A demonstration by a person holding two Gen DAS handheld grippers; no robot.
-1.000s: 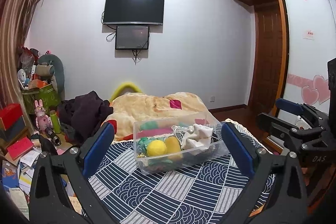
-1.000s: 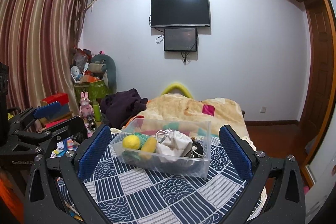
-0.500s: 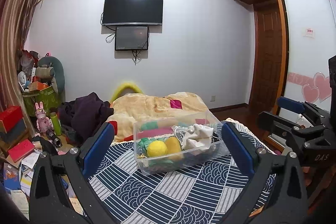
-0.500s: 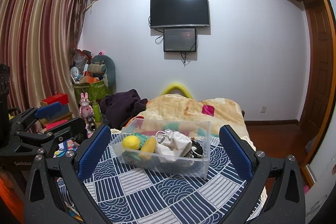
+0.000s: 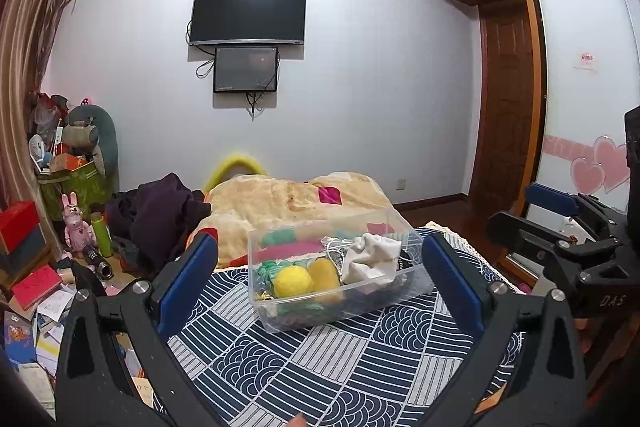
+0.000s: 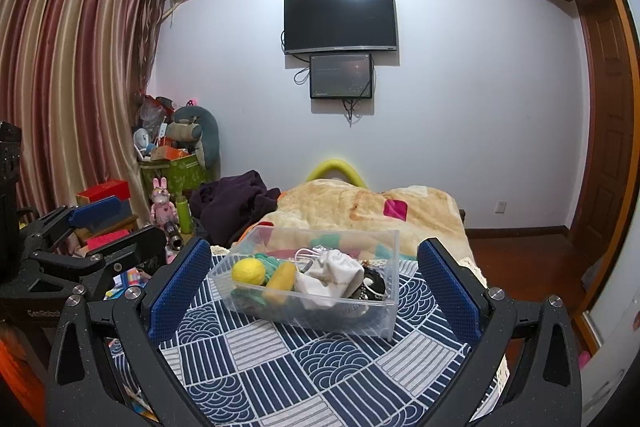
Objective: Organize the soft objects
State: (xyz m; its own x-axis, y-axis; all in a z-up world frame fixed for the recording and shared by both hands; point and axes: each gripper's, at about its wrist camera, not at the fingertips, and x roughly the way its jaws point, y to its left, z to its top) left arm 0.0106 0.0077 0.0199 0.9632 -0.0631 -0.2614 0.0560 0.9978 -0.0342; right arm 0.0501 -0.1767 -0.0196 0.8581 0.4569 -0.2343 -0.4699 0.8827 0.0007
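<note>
A clear plastic bin (image 5: 280, 315) (image 6: 248, 301) stands on a blue-and-white patterned cloth (image 5: 304, 367) (image 6: 280, 359). It holds a yellow ball (image 5: 292, 281) (image 6: 248, 271), an orange-yellow soft piece (image 5: 324, 273) (image 6: 281, 277), a white cloth (image 5: 372, 259) (image 6: 330, 273), green yarn and dark items. My left gripper (image 5: 320, 275) is open and empty, held back from the bin. My right gripper (image 6: 314, 277) is open and empty, also short of the bin. Each gripper shows at the side of the other's view.
A bed with a beige blanket (image 5: 288, 199) and dark clothes (image 5: 160, 215) lies behind the cloth. Boxes, toys and papers (image 5: 48, 259) crowd the floor at the left. A wardrobe and door (image 5: 508, 99) stand at the right.
Both views have shifted very slightly; the grippers stay open and the bin has not moved.
</note>
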